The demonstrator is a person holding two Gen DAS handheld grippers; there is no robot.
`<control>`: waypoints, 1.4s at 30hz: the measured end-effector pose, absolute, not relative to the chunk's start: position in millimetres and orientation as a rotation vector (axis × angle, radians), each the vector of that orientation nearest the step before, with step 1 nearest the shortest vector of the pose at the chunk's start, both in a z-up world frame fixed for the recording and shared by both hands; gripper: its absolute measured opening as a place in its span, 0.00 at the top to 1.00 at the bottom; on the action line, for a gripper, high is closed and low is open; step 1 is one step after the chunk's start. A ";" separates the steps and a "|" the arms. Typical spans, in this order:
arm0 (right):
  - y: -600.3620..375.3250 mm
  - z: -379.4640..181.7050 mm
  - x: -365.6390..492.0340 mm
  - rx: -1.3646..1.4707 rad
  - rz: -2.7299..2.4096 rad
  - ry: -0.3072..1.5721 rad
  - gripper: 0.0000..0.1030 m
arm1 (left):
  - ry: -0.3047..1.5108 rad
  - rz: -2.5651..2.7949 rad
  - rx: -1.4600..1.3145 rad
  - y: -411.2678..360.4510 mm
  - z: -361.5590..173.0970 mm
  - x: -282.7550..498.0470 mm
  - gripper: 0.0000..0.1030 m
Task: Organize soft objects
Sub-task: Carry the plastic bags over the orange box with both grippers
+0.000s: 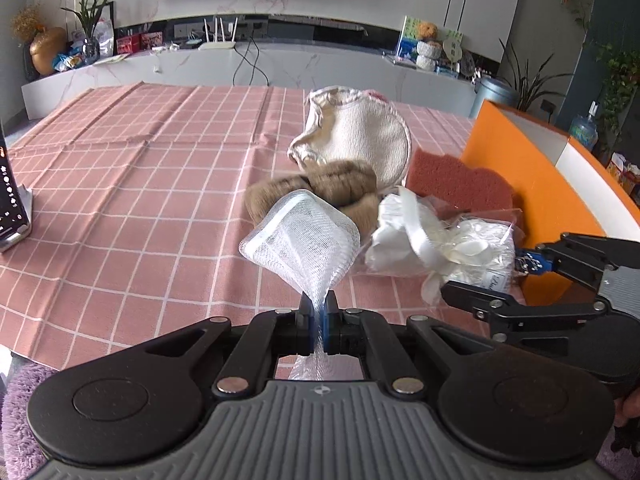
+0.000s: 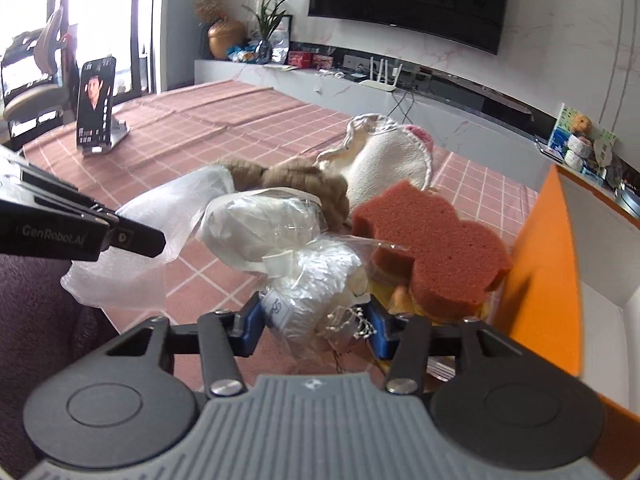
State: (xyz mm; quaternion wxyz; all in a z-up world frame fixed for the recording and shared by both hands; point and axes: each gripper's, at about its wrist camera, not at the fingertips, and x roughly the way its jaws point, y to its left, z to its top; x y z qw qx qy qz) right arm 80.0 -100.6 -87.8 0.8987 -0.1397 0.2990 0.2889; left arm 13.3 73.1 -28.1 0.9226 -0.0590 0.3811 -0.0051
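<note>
White mesh pouch (image 1: 300, 236) stands up-and-away from clamped left claw (image 1: 319, 312); right claw (image 2: 316, 316) half-spread around wrapped bundle (image 2: 308, 292).

Your soft items cluster on the pink checked cloth beside an orange box (image 1: 516, 184). A white mesh bag (image 1: 300, 236) hangs lifted off the cloth, its lower end bunched into a narrow neck. Behind it lies a fuzzy tan plush piece (image 1: 340, 184), touching a cream quilted pouch (image 1: 360, 136) that stands slumped with its mouth open. A rust-red sponge (image 2: 432, 248) with a wavy outline leans tilted against the box wall. In front of the sponge, a clear plastic packet of white ribbon and fabric (image 2: 304, 284) rests on the cloth; something yellow shows beneath the sponge, too hidden for you to identify.
</note>
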 end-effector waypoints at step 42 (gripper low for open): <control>-296.4 -4.6 133.2 -0.064 0.133 0.893 0.51 | 0.895 -0.599 0.237 -126.5 19.8 160.1 0.96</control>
